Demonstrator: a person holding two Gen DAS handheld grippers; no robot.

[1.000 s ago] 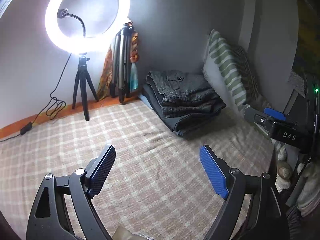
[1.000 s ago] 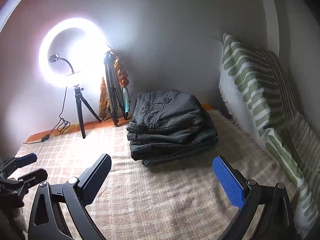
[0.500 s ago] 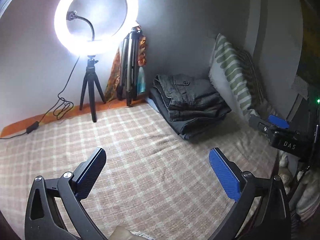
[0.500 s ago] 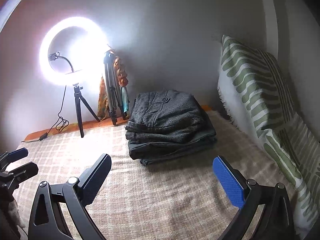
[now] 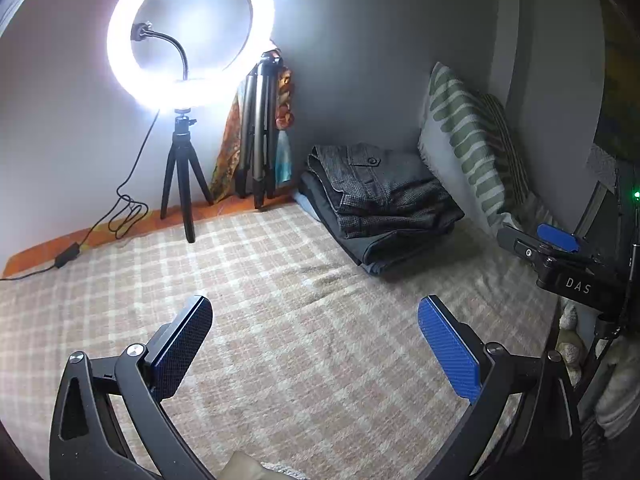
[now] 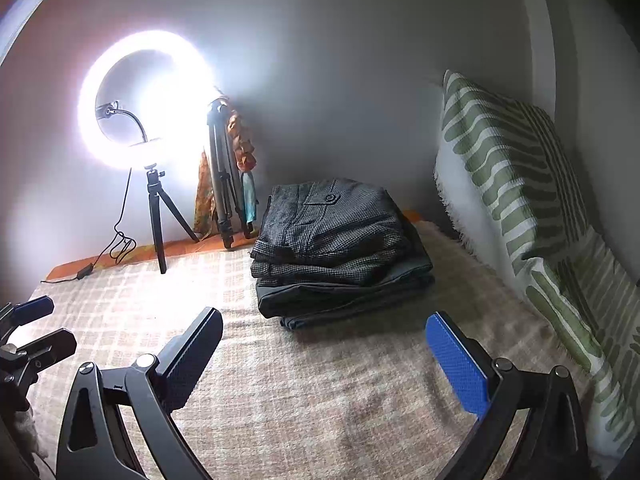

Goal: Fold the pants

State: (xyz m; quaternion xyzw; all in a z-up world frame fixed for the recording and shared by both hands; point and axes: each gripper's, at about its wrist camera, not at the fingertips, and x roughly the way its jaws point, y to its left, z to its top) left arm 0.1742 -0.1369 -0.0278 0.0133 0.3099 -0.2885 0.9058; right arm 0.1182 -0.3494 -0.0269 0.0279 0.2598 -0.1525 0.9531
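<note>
A stack of folded pants [image 5: 380,204], grey checked pair on top with a buttoned pocket, lies at the far side of the checked blanket [image 5: 280,320]; it also shows in the right wrist view [image 6: 336,248]. My left gripper [image 5: 316,340] is open and empty above the blanket, well short of the stack. My right gripper [image 6: 324,352] is open and empty, just in front of the stack. The right gripper also appears at the right edge of the left wrist view [image 5: 560,256], and the left gripper at the left edge of the right wrist view [image 6: 28,328].
A lit ring light on a small tripod [image 5: 184,80] and a folded tripod [image 5: 260,132] stand against the back wall, with a cable [image 5: 120,220] trailing left. A green-striped pillow [image 6: 520,200] leans on the right wall. The blanket's edge drops off at right [image 5: 556,320].
The left gripper has pulled back and turned slightly left, so the ring light and stack shifted right in its view, and its jaws opened wider. The right gripper barely moved.
</note>
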